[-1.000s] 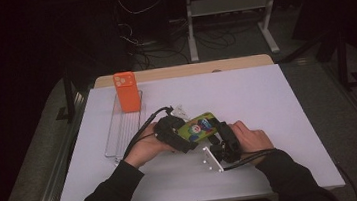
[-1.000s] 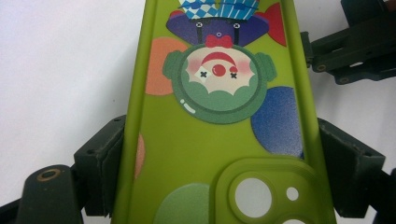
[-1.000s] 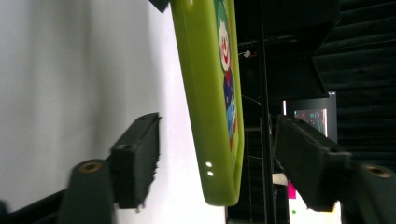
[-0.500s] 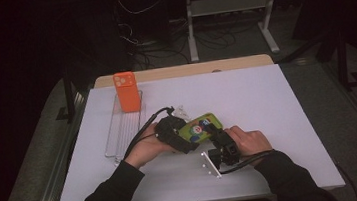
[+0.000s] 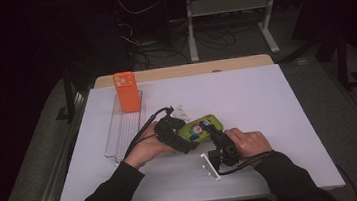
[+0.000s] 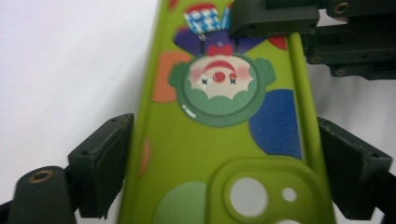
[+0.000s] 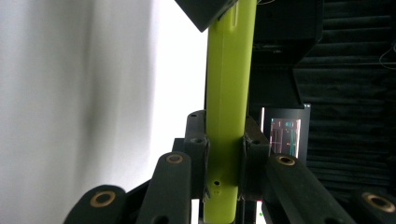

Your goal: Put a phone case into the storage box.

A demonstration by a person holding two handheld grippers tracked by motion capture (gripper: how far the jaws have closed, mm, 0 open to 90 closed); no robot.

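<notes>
Mid-handover at centre frame: green phone case (image 5: pixel 200 128) off the white table (image 5: pixel 287 99), pinched edgewise by right gripper (image 7: pixel 223 158), jaws just closing; left gripper (image 6: pixel 219 172) spread wide around it, pads apparently clear. Next, likely: drawing left gripper away.

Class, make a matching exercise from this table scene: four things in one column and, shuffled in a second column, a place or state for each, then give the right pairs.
1. green phone case
2. orange phone case
3. right gripper
4. clear rack

a. stands upright at the far end of the rack
b. lies on the white table, left of the hands
c. jaws pinch the green case's thin edge
d. held between both grippers

Pairs: 1-d, 2-a, 3-c, 4-b
</notes>
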